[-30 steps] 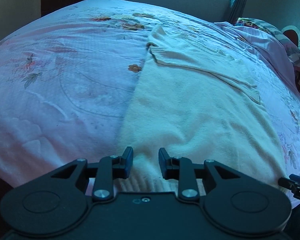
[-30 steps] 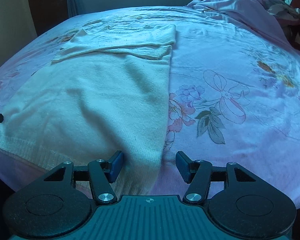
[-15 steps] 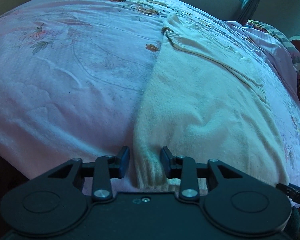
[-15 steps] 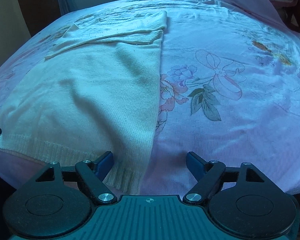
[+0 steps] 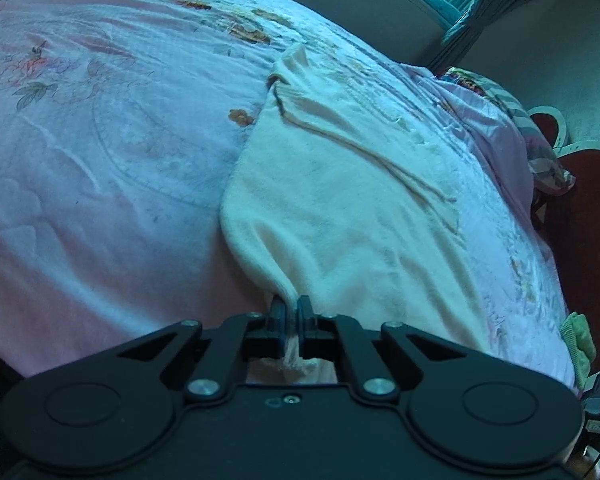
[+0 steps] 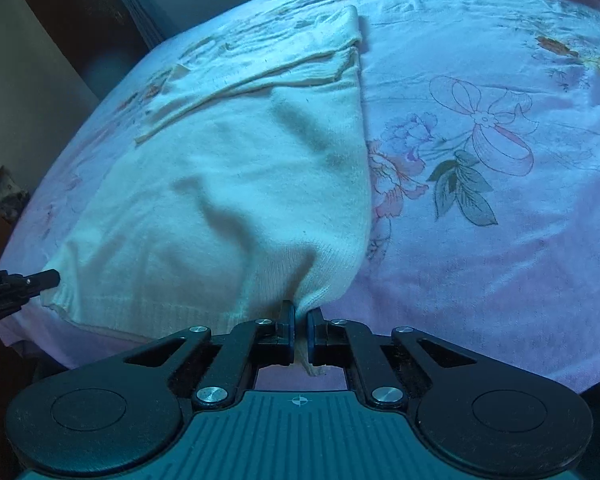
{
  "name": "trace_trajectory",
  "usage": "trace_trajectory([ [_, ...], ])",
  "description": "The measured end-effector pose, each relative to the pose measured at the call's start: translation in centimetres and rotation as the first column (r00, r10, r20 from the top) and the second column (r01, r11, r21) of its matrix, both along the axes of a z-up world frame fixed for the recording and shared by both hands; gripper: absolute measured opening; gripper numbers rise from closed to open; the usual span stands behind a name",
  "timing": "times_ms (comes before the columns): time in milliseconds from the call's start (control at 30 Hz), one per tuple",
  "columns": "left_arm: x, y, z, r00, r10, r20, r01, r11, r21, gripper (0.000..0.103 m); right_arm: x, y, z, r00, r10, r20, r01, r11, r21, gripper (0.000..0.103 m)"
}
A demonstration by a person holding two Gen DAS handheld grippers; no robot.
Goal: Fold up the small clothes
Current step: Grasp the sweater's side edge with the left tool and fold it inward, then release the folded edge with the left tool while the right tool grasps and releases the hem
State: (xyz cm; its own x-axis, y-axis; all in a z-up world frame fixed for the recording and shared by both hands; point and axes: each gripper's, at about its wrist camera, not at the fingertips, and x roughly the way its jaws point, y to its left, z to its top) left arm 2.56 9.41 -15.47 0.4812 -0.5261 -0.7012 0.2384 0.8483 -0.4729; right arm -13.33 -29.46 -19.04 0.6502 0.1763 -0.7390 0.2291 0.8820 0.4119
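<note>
Cream knit fills the middle of the left wrist view: a small sweater lies flat on a pink floral bedspread, its sleeves folded across the chest at the far end. The left gripper has its black jaws pressed together on the near left corner of the hem, and a strip of the ribbed edge hangs out below the pads. The fabric rises in a soft ridge from that pinch. A bunched pink quilt sits at the head of the bed on the right, and a green cloth peeks out at the bed's right edge.

From the right wrist view, the same sweater spreads to the left over the bedspread, beside a printed bow and rose. The right gripper, with blue pads, is clamped on the near right corner of the hem, the knit puckering up just above it. At the far left edge, the tip of the left gripper touches the other hem corner.
</note>
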Motion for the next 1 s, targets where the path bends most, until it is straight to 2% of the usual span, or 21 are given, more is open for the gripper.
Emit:
trace_trajectory([
  [200,3.8,-1.4,3.1,0.997,0.017,0.076,-0.014,0.999,-0.052,0.004,2.0,-1.9,3.1,0.993,-0.056,0.106,0.049,0.997,0.066,0.005],
  [267,5.7,-2.2,3.5,0.995,0.026,0.096,-0.022,0.999,-0.040,0.004,3.4,-2.8,3.6,0.990,-0.076,0.120,0.068,0.995,0.068,0.005],
  [367,8.8,-3.2,3.1,0.995,0.051,0.086,-0.048,0.998,-0.036,0.004,5.7,-4.3,3.8,0.986,-0.113,0.125,0.104,0.992,0.075,0.005],
  [533,12.6,-5.6,1.6,0.996,0.063,0.070,-0.065,0.997,0.037,0.004,9.5,-6.9,3.4,0.973,-0.191,0.126,0.177,0.978,0.114,0.005],
  [633,14.3,-6.9,0.3,0.996,0.072,0.052,-0.077,0.992,0.104,0.008,11.5,-8.1,2.9,0.956,-0.259,0.137,0.246,0.964,0.104,0.005],
  [700,14.7,-7.3,-0.1,0.996,0.081,0.047,-0.087,0.987,0.135,0.011,12.2,-8.6,2.8,0.948,-0.285,0.139,0.276,0.958,0.081,0.005],
  [767,14.4,-7.1,0.1,0.995,0.078,0.055,-0.084,0.988,0.128,0.017,12.6,-8.4,3.1,0.951,-0.267,0.154,0.266,0.964,0.030,0.005],
  [867,13.5,-6.8,0.7,0.993,0.055,0.105,-0.070,0.986,0.148,0.019,12.8,-6.5,3.2,0.971,-0.180,0.157,0.197,0.976,-0.098,0.005],
  [1000,13.0,-6.4,0.4,0.993,0.035,0.112,-0.058,0.977,0.206,0.019,12.8,-3.3,1.6,0.989,-0.074,0.126,0.105,0.960,-0.259,0.005],
])
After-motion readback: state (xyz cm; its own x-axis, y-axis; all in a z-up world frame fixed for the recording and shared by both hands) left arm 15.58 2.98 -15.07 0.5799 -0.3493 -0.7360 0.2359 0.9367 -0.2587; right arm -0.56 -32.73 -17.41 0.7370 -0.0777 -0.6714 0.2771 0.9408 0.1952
